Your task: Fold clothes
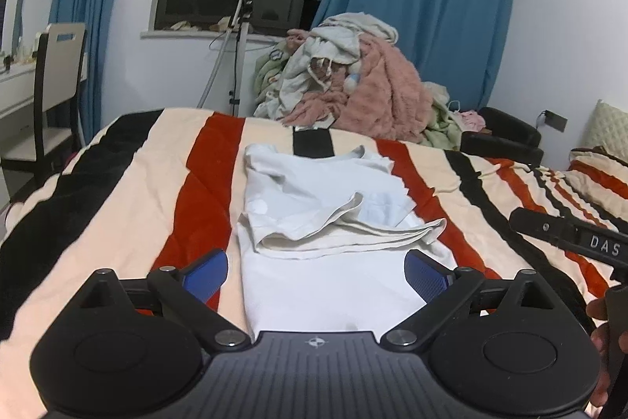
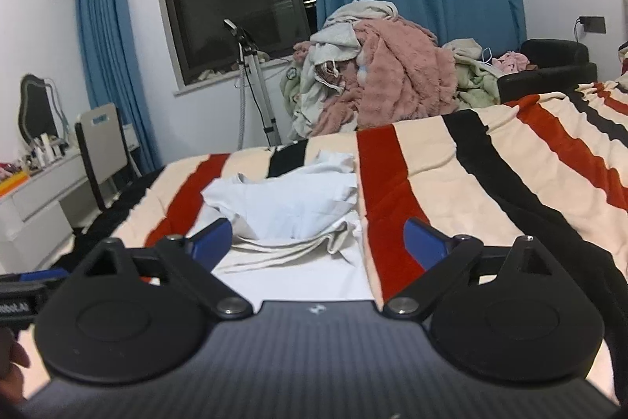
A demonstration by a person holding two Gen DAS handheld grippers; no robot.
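Inspecting from both wrists, I find the white shirt point(image 1: 325, 222) lying on the striped bed point(image 1: 117, 207), directly ahead of my left gripper point(image 1: 316, 271) and slightly left of centre ahead of my right gripper point(image 2: 318, 242). Both sets of jaws stand wide apart and hold nothing; no cloth sits between the pads. The shirt's long axis runs straight away from me, its smooth near portion passing under my left jaws, its far end by the black stripe. A folded-over flap point(image 1: 353, 222) lies crosswise over the middle, just beyond my fingertips. My left gripper is squarely over the garment; my right sits at its right edge, over the red stripe point(image 2: 392, 207). I judge the next grasp falls on the near hem, each side taking its own corner.
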